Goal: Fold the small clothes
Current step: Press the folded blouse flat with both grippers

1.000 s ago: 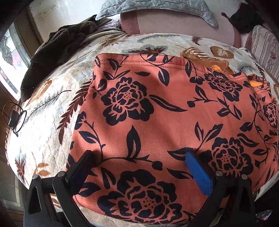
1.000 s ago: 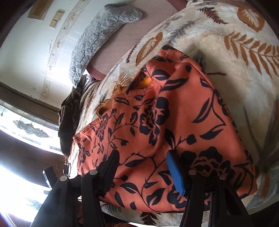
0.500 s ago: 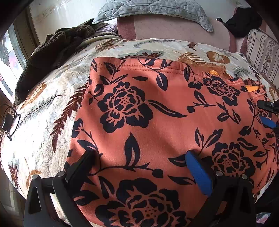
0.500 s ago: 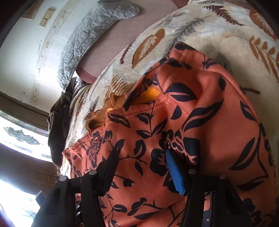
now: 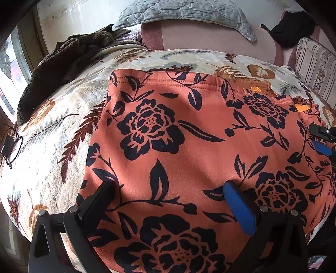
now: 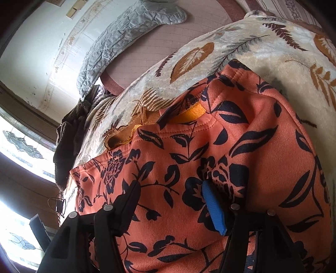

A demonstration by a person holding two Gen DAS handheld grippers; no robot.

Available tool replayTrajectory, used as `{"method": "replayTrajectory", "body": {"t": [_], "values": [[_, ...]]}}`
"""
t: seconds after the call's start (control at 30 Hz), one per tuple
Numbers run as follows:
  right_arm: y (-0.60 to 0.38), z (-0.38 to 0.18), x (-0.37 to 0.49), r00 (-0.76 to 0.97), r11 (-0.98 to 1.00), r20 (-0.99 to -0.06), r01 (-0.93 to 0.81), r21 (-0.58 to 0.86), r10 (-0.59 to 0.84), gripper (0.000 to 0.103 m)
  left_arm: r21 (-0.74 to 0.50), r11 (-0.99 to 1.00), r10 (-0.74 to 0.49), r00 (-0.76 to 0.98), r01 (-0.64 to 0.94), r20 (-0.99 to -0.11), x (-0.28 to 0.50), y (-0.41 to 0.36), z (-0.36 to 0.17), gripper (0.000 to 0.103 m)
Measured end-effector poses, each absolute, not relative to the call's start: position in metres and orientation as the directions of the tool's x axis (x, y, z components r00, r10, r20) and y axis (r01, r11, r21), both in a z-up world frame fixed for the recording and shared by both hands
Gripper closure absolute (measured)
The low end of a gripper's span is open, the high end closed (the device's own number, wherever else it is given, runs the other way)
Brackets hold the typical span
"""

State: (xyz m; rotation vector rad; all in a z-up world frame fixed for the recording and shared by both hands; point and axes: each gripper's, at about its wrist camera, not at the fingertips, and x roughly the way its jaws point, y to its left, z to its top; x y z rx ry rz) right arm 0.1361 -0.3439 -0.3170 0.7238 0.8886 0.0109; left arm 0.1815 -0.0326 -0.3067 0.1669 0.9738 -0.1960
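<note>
An orange garment with black flowers (image 5: 189, 130) lies spread flat on a leaf-patterned blanket (image 5: 52, 130); its stitched hem is at the far side. My left gripper (image 5: 168, 187) is open and hovers over the garment's near part. My right gripper (image 6: 170, 184) is open above the garment (image 6: 241, 147), near the hem, where a yellow-orange inner band (image 6: 189, 113) shows. The right gripper's tips also show at the right edge of the left wrist view (image 5: 321, 138).
A dark brown fuzzy cloth (image 5: 63, 63) lies at the blanket's far left. A grey quilted pillow (image 5: 184, 10) rests on a pink mattress (image 5: 210, 40) behind. A striped cushion (image 5: 315, 67) is at far right. A window (image 6: 16, 147) is at left.
My right gripper has moved forward over the garment toward the hem and now shows in the left wrist view. My left gripper has shifted slightly forward. Both stay open.
</note>
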Motion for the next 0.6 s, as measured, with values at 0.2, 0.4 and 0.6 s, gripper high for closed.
{"method": "replayTrajectory", "body": {"t": [0.2, 0.4, 0.6], "values": [[-0.345, -0.311, 0.122, 0.642, 0.747, -0.695, 0.277, 0.604, 0.324, 0.038, 0.042, 0.971, -0.109, 0.592, 0.234, -0.798, 0.172, -0.029, -0.31, 0.0], [-0.365, -0.296, 0.078, 0.702, 0.67, -0.619, 0.273, 0.69, 0.352, 0.038, 0.015, 0.966, -0.136, 0.557, 0.259, -0.819, 0.176, -0.026, -0.305, 0.0], [-0.384, -0.284, 0.034, 0.749, 0.633, -0.579, 0.284, 0.72, 0.322, 0.036, 0.102, 0.983, -0.03, 0.684, 0.152, -0.729, 0.166, -0.01, -0.275, 0.0]]}}
